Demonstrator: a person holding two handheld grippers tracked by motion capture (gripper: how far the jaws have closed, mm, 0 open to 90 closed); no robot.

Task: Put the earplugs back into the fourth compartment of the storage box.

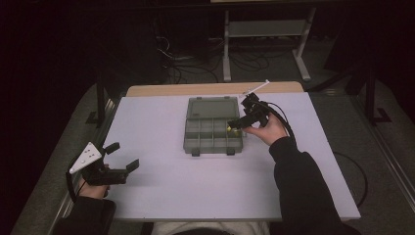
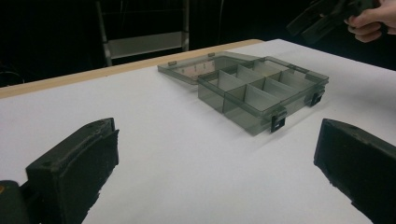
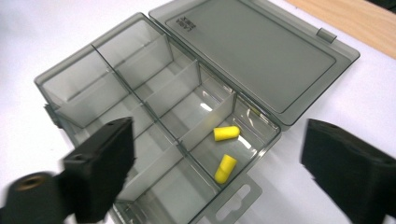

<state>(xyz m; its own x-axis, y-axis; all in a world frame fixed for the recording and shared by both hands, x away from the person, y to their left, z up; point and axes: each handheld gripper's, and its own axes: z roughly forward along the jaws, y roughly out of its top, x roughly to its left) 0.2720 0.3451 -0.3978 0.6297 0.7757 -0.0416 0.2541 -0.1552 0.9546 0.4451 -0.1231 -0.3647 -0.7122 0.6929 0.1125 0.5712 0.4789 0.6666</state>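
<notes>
Right tool gapes empty above box near bench's far edge, 2 earplugs inside; left tool wide, idle; best lift straight clear.

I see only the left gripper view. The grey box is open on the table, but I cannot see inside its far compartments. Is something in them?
Observer: Yes. The right gripper view shows two yellow earplugs lying in one corner compartment of the organizer box, next to the hinge of the lid.
Operator: Is the right gripper holding one of them?
Observer: No. The right gripper hangs above that compartment with open jaws, nothing between them.
Operator: Are the two plugs touching each other?
Observer: No, they lie apart, one nearer the lid, one nearer the outer wall.
Operator: And the other compartments?
Observer: Those that show in the right gripper view look empty.
</notes>
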